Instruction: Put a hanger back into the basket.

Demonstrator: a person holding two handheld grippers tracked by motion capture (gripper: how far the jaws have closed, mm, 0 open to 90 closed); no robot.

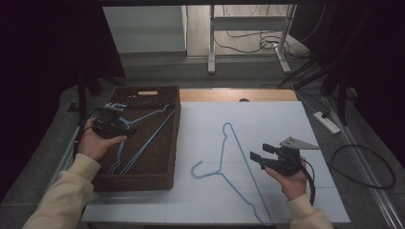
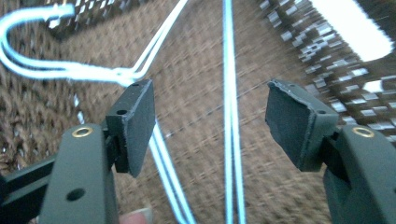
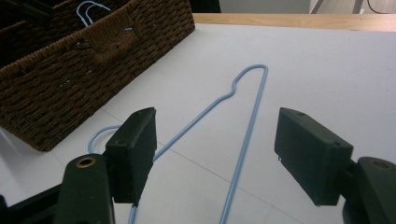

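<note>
My left gripper (image 1: 113,120) hangs over the brown woven wicker basket (image 1: 173,143) at the table's left side, its jaws spread wide with nothing between the pads. Below them the light-blue wire hangers (image 2: 229,140) lie on the basket's woven floor, one hook curving toward the far wall. My right gripper (image 1: 261,157) hovers low over the white tabletop (image 1: 286,119), jaws also spread and bare. A single light-blue wire coat hanger (image 1: 229,162) lies flat on the table just beside the basket, its hook pointing toward the basket's side.
</note>
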